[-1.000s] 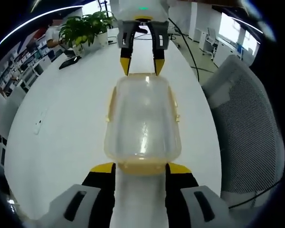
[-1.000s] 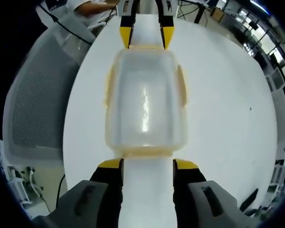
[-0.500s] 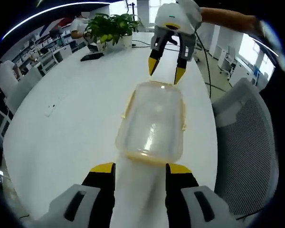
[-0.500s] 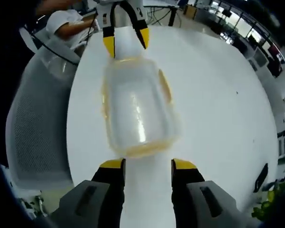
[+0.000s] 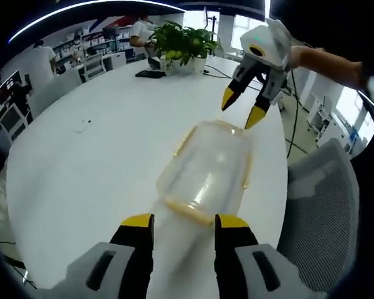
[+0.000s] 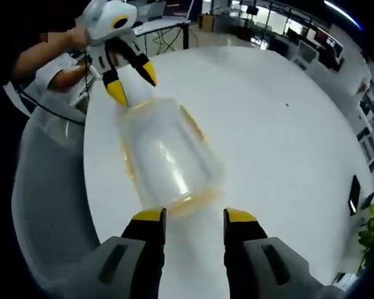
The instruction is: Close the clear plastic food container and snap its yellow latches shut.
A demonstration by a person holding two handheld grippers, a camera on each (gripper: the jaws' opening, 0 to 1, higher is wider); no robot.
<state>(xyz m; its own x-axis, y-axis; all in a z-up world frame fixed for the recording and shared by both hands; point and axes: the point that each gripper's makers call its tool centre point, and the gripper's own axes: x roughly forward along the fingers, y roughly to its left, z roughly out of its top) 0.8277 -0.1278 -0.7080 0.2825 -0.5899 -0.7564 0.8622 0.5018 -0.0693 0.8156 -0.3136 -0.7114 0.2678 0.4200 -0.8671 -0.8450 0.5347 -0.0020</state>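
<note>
The clear plastic container [image 5: 209, 169] lies on the white table [image 5: 87, 174] with its lid on and yellow latches along its edges; the blur hides whether they are snapped down. My left gripper [image 5: 184, 223] is open, its yellow tips just short of the container's near end. The right gripper [image 5: 242, 109] hangs open above the far end, not touching. In the right gripper view the container [image 6: 168, 156] lies slanted. My right gripper [image 6: 194, 217] is open at its near end, and the left gripper [image 6: 133, 84] is open beyond the far end.
A grey mesh chair [image 5: 321, 199] stands close to the table's edge beside the container, also seen as the chair [image 6: 47, 187]. A potted plant [image 5: 181, 40] and a dark flat object [image 5: 151, 73] sit far across the table. A person's arm [image 5: 327, 59] holds the right gripper.
Both grippers have drawn back and risen from the container's two ends, where their tips stood a second ago. Both views have tilted. The container stays on the table.
</note>
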